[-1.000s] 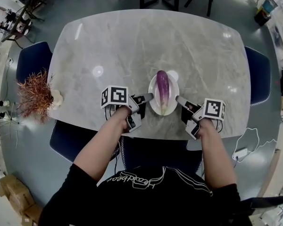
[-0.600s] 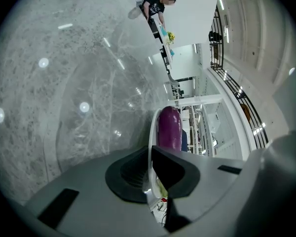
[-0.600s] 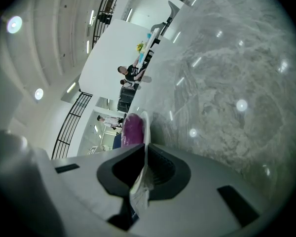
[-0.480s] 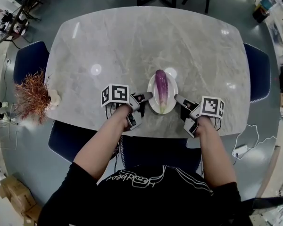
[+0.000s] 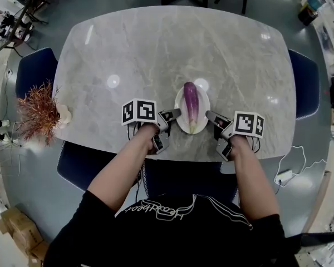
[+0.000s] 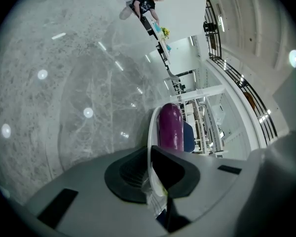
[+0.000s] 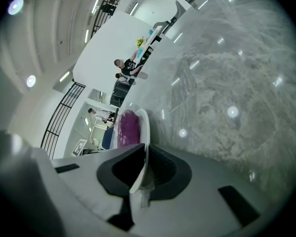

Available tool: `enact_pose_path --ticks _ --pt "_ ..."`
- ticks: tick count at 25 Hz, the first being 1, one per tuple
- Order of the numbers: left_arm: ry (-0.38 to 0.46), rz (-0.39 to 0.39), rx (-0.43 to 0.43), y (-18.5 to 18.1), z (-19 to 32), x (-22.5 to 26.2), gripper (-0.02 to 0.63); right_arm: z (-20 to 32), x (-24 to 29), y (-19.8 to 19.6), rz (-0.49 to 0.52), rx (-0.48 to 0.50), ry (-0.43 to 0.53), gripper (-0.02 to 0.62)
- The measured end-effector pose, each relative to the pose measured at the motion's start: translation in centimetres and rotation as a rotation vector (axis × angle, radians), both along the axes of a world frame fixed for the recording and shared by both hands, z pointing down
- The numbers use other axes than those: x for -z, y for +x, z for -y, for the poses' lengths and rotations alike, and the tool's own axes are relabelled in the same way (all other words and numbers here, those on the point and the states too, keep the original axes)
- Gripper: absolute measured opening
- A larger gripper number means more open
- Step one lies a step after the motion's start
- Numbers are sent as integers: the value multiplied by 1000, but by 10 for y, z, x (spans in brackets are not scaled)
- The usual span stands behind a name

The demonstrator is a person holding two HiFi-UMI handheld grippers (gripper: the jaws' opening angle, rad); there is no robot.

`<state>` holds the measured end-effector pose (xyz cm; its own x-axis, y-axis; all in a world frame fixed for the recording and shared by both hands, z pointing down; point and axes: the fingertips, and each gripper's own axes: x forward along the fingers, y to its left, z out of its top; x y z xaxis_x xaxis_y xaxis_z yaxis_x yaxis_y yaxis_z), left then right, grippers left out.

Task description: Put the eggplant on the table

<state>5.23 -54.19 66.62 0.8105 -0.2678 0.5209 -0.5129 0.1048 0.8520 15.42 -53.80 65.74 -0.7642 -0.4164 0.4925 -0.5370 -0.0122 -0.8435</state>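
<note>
**At the table's near edge, both grippers clamped on the plate**

Just below the middle of the head view, the eggplant (image 5: 190, 100) lies lengthwise on a white oval plate (image 5: 203, 115), which sits on the grey marble table (image 5: 156, 49). The left gripper (image 5: 175, 114) meets the plate's left rim and the right gripper (image 5: 210, 115) its right rim. In the left gripper view, the jaws pinch the thin rim (image 6: 150, 147), with the eggplant (image 6: 170, 127) beyond. The right gripper view shows the same narrow grip on the rim (image 7: 142, 132). A dried reddish plant (image 5: 42, 113) stands at the left edge of the frame.
</note>
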Motion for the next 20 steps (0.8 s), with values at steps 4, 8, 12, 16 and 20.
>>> enact_pose_path --ticks 4,8,12,16,20 --pt "3 38 -5 2 -1 -1 25 0 -1 2 -31 -3 -4 18" --pt "4 62 -14 4 -2 0 25 1 0 3 -51 -12 -2 18" --pt "10 64 -20 3 -2 1 26 4 2 2 -60 -23 21 18" --pt "14 54 -20 3 -2 1 26 4 3 2 -57 -45 35 21" --pt "19 70 -11 -1 -2 1 26 2 3 2 -73 -34 36 66"
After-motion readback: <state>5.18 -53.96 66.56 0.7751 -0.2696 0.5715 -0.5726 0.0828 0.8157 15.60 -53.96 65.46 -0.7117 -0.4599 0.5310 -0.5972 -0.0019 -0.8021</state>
